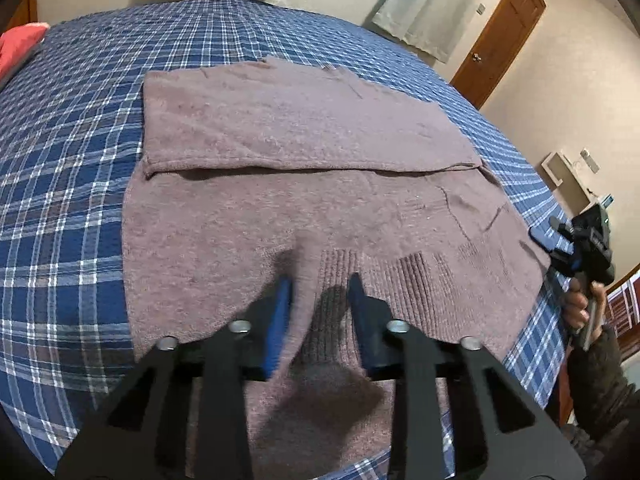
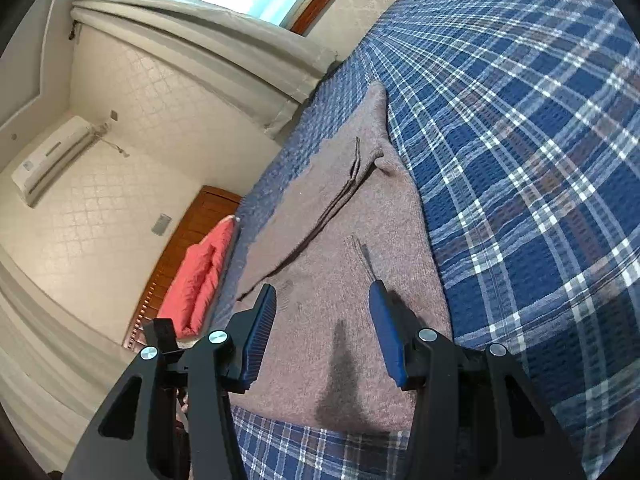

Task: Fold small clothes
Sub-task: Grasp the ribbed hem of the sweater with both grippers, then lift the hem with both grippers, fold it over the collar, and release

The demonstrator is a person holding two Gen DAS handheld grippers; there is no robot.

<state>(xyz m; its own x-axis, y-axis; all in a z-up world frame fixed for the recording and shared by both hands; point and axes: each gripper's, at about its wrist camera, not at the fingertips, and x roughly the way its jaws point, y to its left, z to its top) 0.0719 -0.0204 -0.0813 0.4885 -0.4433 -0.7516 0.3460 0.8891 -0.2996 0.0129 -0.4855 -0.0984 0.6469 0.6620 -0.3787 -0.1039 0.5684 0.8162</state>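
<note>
A mauve knitted sweater (image 1: 280, 140) lies flat on the plaid bed cover (image 1: 72, 160), its far part folded over toward me. My left gripper (image 1: 320, 292) points down at the near ribbed hem, and a ridge of the knit bunches up between its blue pads; it is shut on the hem. At the sweater's right edge a hand holds my right gripper (image 1: 552, 234). In the right wrist view that gripper (image 2: 322, 292) stands open just above the sweater (image 2: 340, 220), with the cloth lying flat under the gap between its fingers.
The blue plaid cover (image 2: 520, 160) spreads wide around the sweater. A red pillow (image 2: 200, 280) lies by the wooden headboard (image 2: 192, 220). A curtained window and a wooden door (image 1: 500, 32) are beyond the bed's far side.
</note>
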